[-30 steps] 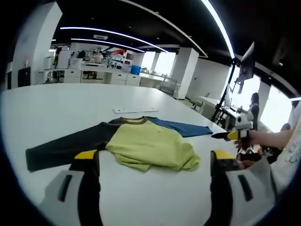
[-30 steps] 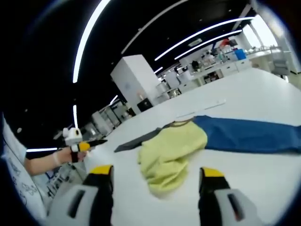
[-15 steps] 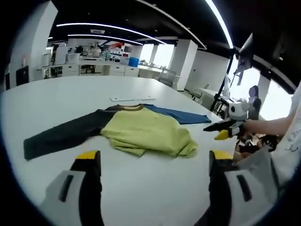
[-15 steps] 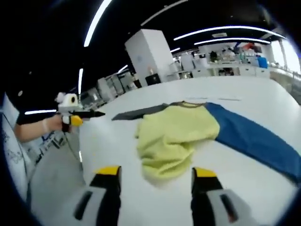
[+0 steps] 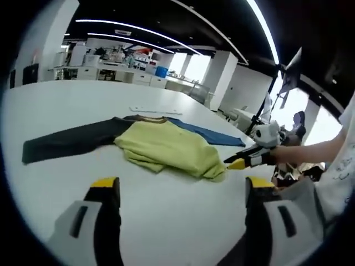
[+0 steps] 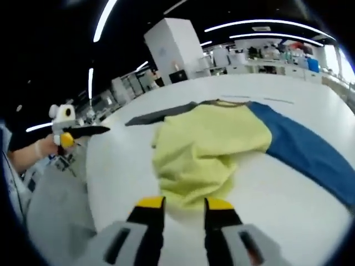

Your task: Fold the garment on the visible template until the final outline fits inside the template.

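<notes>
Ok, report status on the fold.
Left gripper open, off the cloth. Right gripper nearly closed at the garment hem, grip unclear. Garment crumpled on the table, unfolded.

The garment's blue sleeve (image 6: 316, 158) runs out of the right gripper view's edge.

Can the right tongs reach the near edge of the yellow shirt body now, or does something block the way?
Probably yes. The right tongs point straight at the crumpled near edge of the yellow shirt body, with bare white table around and nothing between. Their jaws stand slightly apart.
</notes>
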A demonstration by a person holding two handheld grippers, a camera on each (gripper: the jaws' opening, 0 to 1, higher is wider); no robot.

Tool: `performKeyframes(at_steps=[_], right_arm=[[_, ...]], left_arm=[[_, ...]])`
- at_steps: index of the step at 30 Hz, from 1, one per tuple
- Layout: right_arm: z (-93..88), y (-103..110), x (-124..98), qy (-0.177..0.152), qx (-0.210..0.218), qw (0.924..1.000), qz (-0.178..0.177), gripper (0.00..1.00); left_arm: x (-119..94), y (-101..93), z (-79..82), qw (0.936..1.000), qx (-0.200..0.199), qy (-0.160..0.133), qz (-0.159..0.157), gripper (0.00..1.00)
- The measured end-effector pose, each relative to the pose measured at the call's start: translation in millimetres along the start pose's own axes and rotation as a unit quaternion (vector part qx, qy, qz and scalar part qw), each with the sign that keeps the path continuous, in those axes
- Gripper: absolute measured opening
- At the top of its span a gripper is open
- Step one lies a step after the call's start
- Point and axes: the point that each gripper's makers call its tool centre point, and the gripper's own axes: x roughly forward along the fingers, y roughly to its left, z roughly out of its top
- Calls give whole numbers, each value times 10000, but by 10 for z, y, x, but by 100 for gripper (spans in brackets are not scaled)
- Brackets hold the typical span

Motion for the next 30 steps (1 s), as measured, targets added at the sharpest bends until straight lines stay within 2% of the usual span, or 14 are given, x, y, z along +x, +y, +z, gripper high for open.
performKeyframes(at_steps=[3,5,6,8,10,13,21,22,28,30], right_arm=[[-45,-17,66,114,-65,9999,47,15],[-78,-6,78,245,5,9997,11,2],[-68,-29,86,225,19,9997,1,0],[-4,-21,61,80,128,9999,-12,0],[64,81,25,27,418,9990,169,0],[236,150,-27,-166,604,9974,349,0],[701,301,-27,-403,520,9959,626,0],[787,379,-29,-424,490,9957,660,0],[1176,436,114,-480,579,9940,800,0],[1269,382,198,-459,561,9944,772,0]], left_arm=[[-17,12,-27,10000,-41,-21,26,90],[-32,27,-54,10000,-71,-30,41,90],[-42,38,-68,9999,-105,-43,61,90],[-54,21,-87,9998,-177,-68,88,90],[-65,51,-98,9997,-214,-100,92,90],[-75,113,-144,9995,-269,-96,120,89],[-71,103,-144,9994,-305,-120,118,88],[-71,109,-140,9994,-308,-122,119,88],[-83,153,-141,9992,-343,-170,134,87],[-92,158,-147,9991,-360,-182,150,87]])
